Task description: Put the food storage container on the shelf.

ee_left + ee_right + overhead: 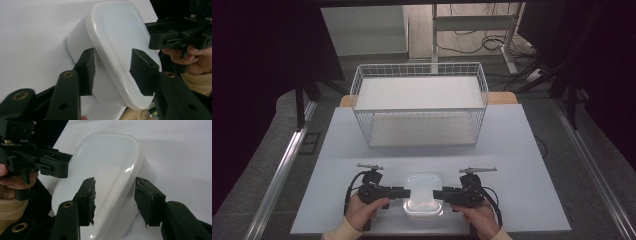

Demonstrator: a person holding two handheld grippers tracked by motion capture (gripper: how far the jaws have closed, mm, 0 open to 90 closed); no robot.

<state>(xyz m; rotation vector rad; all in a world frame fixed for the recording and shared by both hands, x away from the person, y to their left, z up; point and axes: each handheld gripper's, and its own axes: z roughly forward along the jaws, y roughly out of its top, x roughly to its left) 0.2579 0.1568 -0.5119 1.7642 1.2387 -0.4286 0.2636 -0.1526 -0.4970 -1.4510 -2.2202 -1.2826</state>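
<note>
A: Hands are seen nearest the camera, at the near edge of the counter [522, 150], each holding a gripper. What is being worked on?

B: A white lidded box [424, 195], set on the counter between the two grippers, near the front edge. A wire basket [419, 105] stands farther back, well apart from it.

A: How are the jaws set?

B: The left gripper [113, 72] is held wide, its jaws straddling the lid's rim at one end of the box; whether the pads press on it cannot be told. The right gripper [115, 197] is likewise spread, one jaw over the lid, the other beside the box wall. Neither is seen clamped.

A: How is the box expected to handle?

B: It is judged to be light, thin plastic, stiff enough to hold shape yet likely to flex if squeezed hard. The glossy lid could prove slippery, and the worn, ragged pads on the right jaws may grip unevenly.

A: Where should hold be taken?

B: The rim at each short end is suggested, where lid and wall meet. A pinch there is expected to be firmer than one on the smooth lid face, and an even lift from both ends should keep the box level.
</note>
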